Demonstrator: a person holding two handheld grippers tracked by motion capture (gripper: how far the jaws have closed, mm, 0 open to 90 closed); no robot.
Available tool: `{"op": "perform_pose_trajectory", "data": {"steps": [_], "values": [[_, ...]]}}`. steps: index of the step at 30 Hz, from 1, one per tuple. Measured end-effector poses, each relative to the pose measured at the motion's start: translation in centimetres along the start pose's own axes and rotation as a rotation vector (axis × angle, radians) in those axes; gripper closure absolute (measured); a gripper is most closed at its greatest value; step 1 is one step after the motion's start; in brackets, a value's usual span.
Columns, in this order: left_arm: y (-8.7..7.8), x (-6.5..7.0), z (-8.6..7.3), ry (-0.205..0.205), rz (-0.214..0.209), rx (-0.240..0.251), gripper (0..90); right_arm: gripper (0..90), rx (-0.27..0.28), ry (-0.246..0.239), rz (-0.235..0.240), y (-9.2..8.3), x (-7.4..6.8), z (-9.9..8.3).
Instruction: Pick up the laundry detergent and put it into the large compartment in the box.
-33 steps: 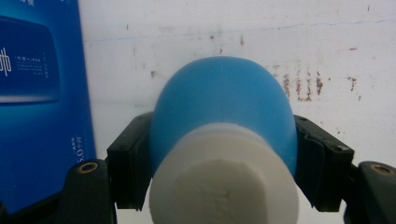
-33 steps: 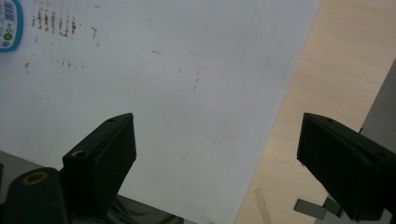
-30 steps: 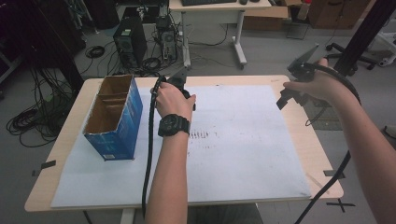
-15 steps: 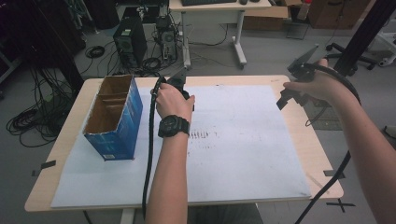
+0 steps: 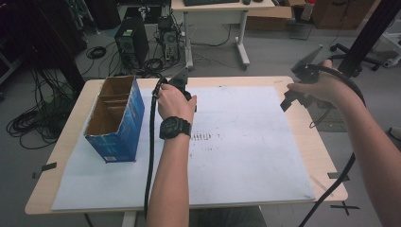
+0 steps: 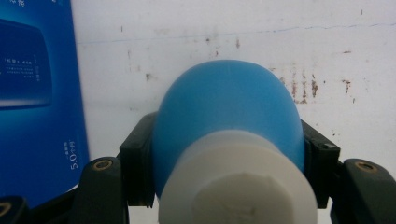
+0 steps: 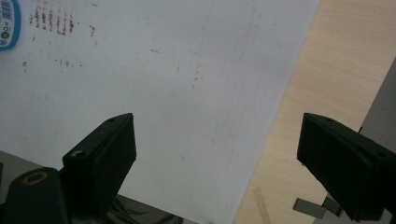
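Blue rubber bulb with a white plastic neck (image 6: 229, 140) sits clamped in the left tool (image 6: 229, 186), whose jaws have just closed; the right tool (image 7: 217, 163) gapes wide above the white-papered worktop (image 7: 187, 70).

Blue carton (image 6: 37, 93), side panel in left gripper view: small white print "5.0" followed by unreadable characters, running vertically near the lower edge. Higher on the same panel, a darker box holds a few lines of tiny pale characters, too small to read; more white strokes at the top corner are cut off. A blue-edged label (image 7: 8, 23) at the corner of the right gripper view carries a barcode and a green dot, with illegible text.
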State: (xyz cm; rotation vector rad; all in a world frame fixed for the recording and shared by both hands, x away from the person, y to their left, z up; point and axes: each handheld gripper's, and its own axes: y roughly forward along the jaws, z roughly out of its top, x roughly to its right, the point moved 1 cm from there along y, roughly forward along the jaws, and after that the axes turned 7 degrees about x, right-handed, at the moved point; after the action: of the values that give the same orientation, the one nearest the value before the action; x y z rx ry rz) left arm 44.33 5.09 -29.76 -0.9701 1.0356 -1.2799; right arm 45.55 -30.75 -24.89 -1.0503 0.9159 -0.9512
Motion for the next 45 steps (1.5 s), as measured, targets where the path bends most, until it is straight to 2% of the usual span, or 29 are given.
{"op": "perform_pose_trajectory", "data": {"steps": [10,16,33,45], "values": [[-0.1,0.0,0.0,0.014,-0.007,-0.008,37.4,11.9,-0.002,-0.006,-0.003,0.2,-0.2,0.0],[-0.8,0.1,0.1,0.028,-0.015,-0.012,37.5,11.9,-0.002,-0.004,-0.003,0.3,-0.2,0.0],[-4.2,-0.1,0.6,0.048,-0.011,0.01,37.5,11.9,-0.002,-0.001,-0.001,0.1,-0.2,0.0],[-7.3,-0.1,1.1,0.065,-0.028,0.026,37.5,11.9,0.002,0.002,-0.005,-0.5,-0.1,-0.1]]}}
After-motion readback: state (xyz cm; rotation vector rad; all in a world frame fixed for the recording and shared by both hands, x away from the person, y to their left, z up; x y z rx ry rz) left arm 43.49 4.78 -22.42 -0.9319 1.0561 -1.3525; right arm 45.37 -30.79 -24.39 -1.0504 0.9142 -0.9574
